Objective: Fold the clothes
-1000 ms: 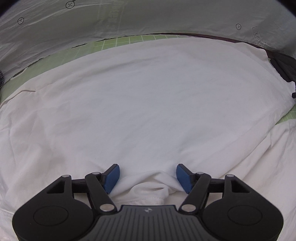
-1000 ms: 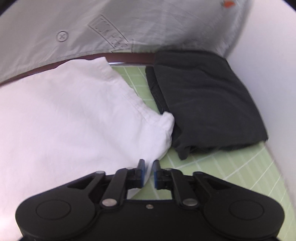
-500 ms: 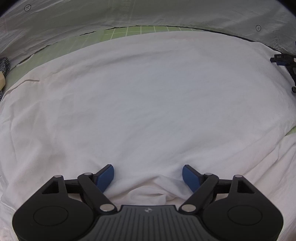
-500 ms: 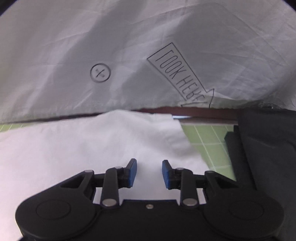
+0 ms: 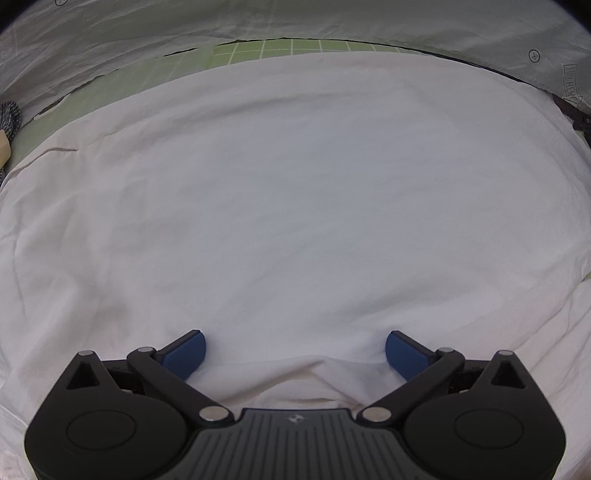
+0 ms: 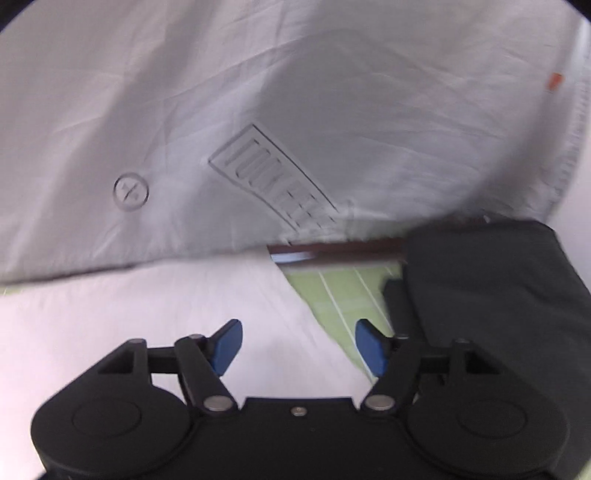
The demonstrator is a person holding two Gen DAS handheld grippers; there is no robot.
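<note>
There are two claws, one in each view. The left claw [image 5: 294, 349] has its two blue fingers [image 5: 184, 354] spread wide apart. It holds nothing. Between the fingers and just under them lies one white shirt [image 5: 295, 206]. The shirt fills almost all the space in front of this claw and spreads out flat with soft wrinkles. A small rumpled fold of it sits right at the claw's base. Far ahead of the claw, past the shirt's far edge, a strip of one green mat [image 5: 280, 48] with white grid lines shows. Behind that hangs one grey sheet [image 5: 147, 26] with small circle marks on it. Far off to the left side of the claw is a bit of one checked cloth [image 5: 9, 114], too small to tell more.

The right claw [image 6: 297, 349] is also spread open, with two blue fingers [image 6: 227, 349], and it pinches nothing. This view is a bit blurry. The white shirt [image 6: 129, 325] lies under the claw and off to its left. Its edge runs slanted between the two fingers. Just to the right of the claw sits one dark folded cloth [image 6: 491, 302] on the green mat [image 6: 332, 291]. The grey sheet [image 6: 258, 92] hangs ahead, with one circle mark and one box of letters.
</note>
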